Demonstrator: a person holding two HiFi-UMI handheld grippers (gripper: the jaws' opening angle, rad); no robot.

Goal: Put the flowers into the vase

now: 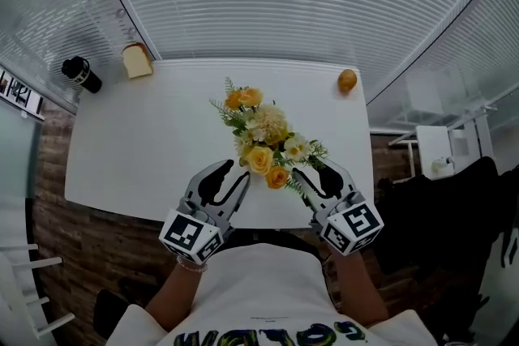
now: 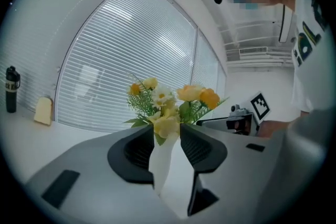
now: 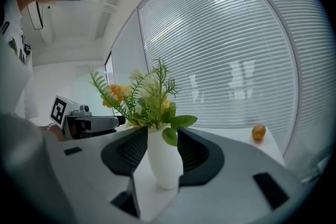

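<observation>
The flowers (image 1: 263,134) stand upright in the vase (image 3: 164,162), at one o'clock from our half-open left gripper (image 1: 233,172) and eleven from our wide-open right gripper (image 1: 315,172), equally near, neither gripping.

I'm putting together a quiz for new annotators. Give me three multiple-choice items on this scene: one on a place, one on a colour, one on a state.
1. Where on the table is the fruit?
A. far right corner
B. far left corner
C. against the near edge

2. What colour is the vase?
A. black
B. white
C. yellow

3. How are the flowers placed?
A. lying flat on the table
B. standing in the vase
C. scattered on the floor

Answers:
1. A: the head view shows the fruit alone at the table's far right corner.
2. B: the right gripper view shows the vase's plain white body.
3. B: the stems run down into the vase's neck in both gripper views.
</observation>
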